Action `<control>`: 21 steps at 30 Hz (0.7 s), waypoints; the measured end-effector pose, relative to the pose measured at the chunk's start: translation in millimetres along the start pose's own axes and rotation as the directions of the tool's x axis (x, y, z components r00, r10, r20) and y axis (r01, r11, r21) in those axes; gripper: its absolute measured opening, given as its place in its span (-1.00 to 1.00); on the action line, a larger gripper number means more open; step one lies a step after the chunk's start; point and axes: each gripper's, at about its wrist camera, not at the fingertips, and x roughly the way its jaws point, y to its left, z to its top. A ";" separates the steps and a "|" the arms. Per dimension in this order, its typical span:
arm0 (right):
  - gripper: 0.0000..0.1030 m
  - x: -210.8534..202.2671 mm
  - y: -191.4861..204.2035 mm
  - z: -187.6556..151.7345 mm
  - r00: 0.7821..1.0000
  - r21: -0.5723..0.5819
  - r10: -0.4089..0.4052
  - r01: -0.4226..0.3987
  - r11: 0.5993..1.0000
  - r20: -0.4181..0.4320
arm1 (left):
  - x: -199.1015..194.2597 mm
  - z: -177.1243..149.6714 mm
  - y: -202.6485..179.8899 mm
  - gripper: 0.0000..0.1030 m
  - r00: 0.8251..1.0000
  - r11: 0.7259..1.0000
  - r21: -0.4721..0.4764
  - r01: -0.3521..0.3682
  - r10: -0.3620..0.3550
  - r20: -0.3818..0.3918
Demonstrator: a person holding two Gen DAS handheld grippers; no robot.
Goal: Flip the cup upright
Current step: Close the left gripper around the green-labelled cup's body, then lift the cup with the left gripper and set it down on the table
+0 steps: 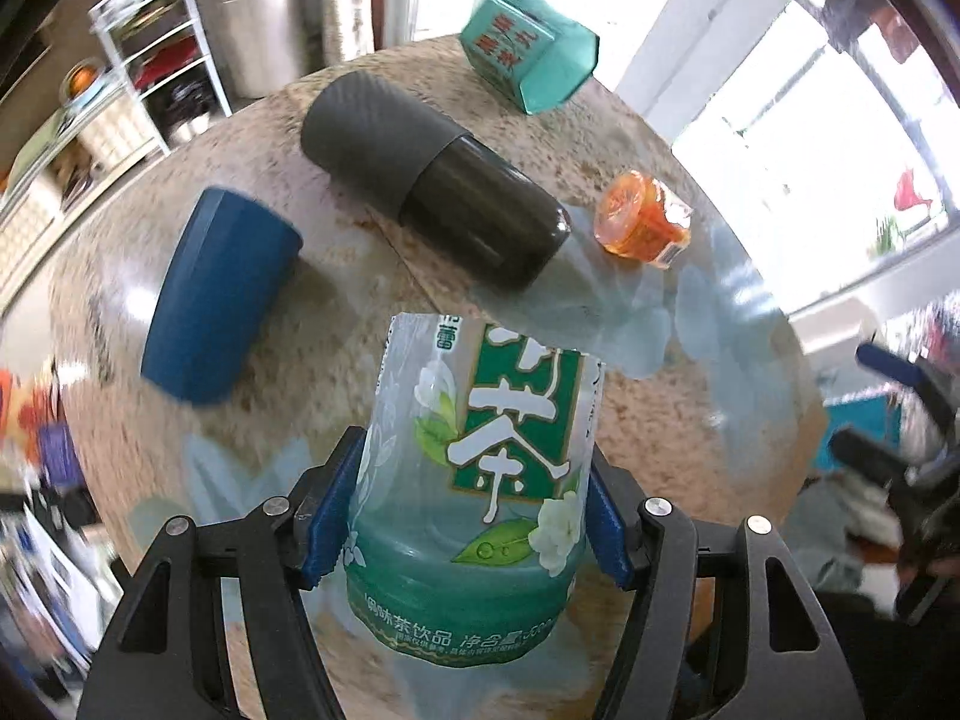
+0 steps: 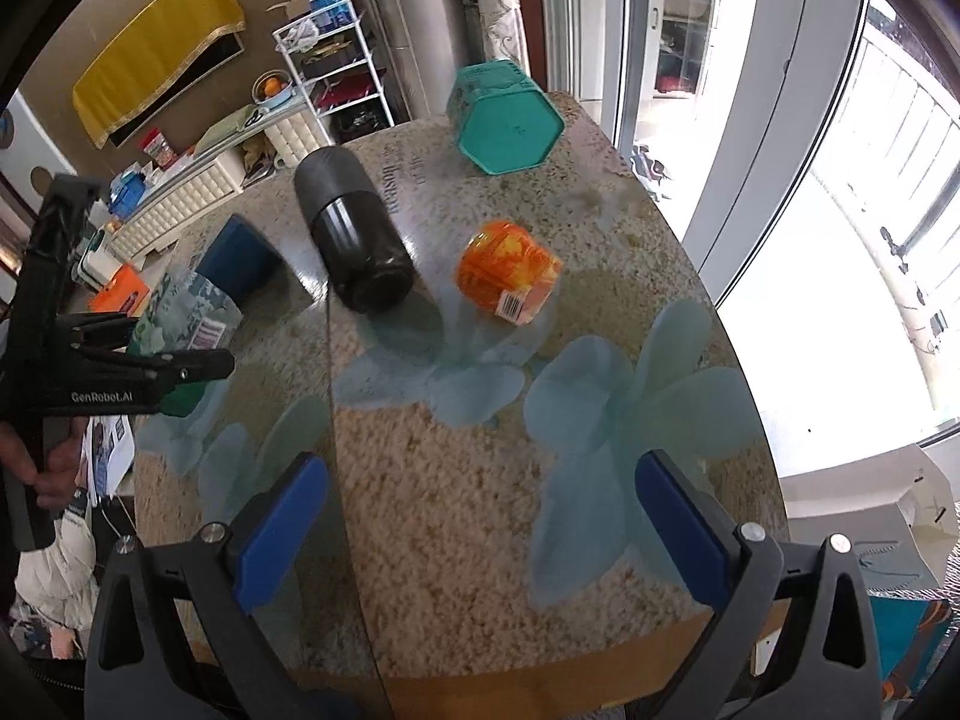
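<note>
My left gripper is shut on a cut green-tea bottle cup with a green label; I hold it above the round table with its open cut end pointing away from me. The same cup shows at the left of the right wrist view, held in the left gripper. My right gripper is open and empty over the near part of the table. A blue cup lies on its side at the left, and it shows in the right wrist view too.
A dark grey flask lies on its side mid-table. An orange jar lies to its right. A teal hexagonal box lies at the far edge. The granite table has a glass top with blue flowers. Shelves stand beyond.
</note>
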 end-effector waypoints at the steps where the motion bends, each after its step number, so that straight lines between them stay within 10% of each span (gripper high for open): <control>1: 1.00 -1.3 0.6 -2.1 1.000 -0.007 0.005 -0.005 1.000 -0.002 | -2.6 -5.4 -3.3 0.35 1.000 1.000 -0.019 0.009 -0.008 0.007; 10: 1.00 6.8 -4.5 -0.1 0.997 -0.114 0.058 -0.063 0.991 -0.046 | 11.7 -44.6 -38.4 0.36 0.999 0.959 -0.283 0.030 -0.025 0.019; 21: 1.00 35.2 -30.4 2.7 0.981 -0.215 0.138 -0.166 0.963 -0.139 | 74.9 -66.8 -65.4 0.36 0.996 0.834 -0.549 -0.054 0.009 -0.084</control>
